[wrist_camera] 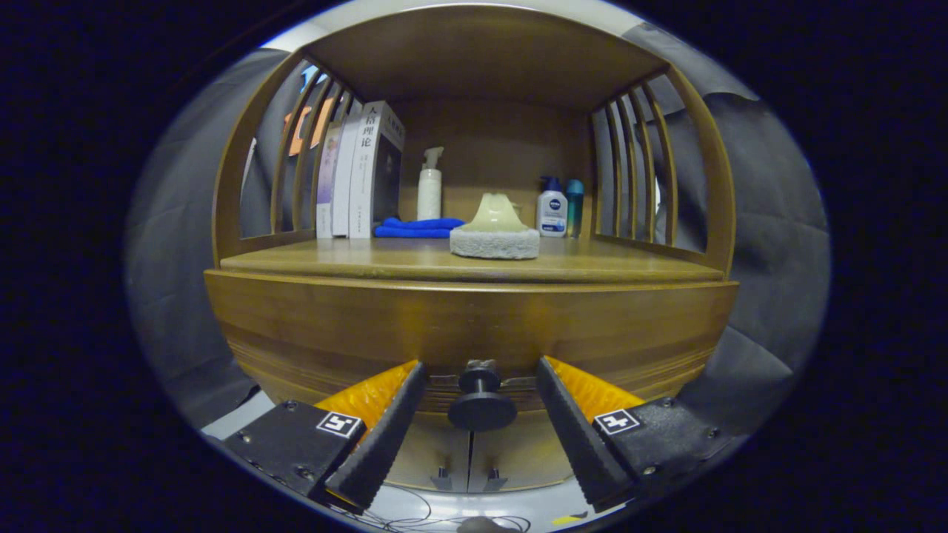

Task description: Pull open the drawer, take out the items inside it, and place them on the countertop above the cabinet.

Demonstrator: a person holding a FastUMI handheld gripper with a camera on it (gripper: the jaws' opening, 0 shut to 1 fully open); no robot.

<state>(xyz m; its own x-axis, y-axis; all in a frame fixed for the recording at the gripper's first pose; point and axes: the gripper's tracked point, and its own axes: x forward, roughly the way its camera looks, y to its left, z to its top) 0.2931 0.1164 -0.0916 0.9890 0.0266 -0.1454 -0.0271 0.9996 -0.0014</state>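
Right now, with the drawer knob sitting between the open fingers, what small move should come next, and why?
Probably close the hand-held gripper on the drawer knob. The knob sits centred between the fingers, which stand apart on either side without touching it, and the drawer front looks flush and shut, so a firm grip should come before any pull.

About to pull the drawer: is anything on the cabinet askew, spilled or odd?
Nothing stands out. The books, pump bottle, blue cloth, scrubber and two bottles sit orderly on the countertop. The drawer is closed; its knob lies between the gripper's open jaws.
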